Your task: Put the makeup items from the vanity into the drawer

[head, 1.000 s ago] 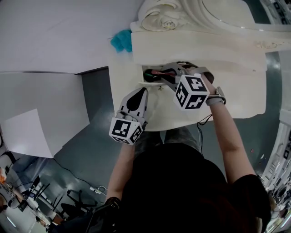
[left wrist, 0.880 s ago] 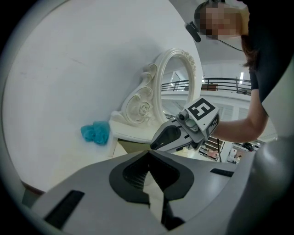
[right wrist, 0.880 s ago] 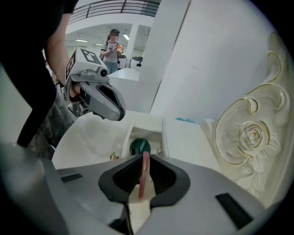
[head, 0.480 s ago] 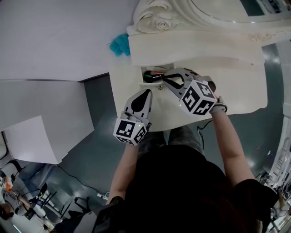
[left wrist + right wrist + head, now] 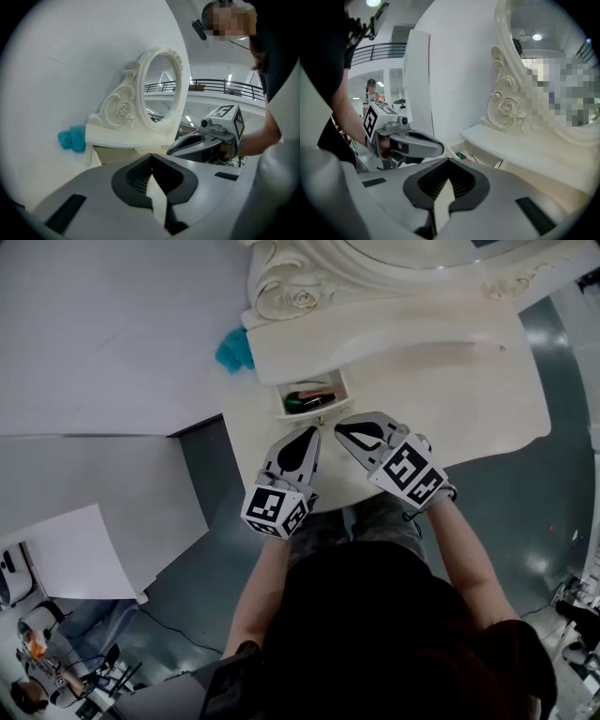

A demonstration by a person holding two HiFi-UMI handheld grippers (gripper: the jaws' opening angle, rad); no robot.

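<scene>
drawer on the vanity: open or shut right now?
Open. In the head view the drawer stands pulled out from under the vanity shelf, and makeup items show inside it.

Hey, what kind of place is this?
Likely a staged set inside a large hall, not a home: an ornate cream vanity with an oval mirror stands against bare white panels, and a balcony railing shows beyond.

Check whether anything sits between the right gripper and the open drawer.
Nothing visible does. The right gripper, jaws just closed with nothing between them, points at the drawer across a bare strip of vanity top. The left gripper lies beside it, to the side of that path. The drawer stands open, makeup items inside.
</scene>
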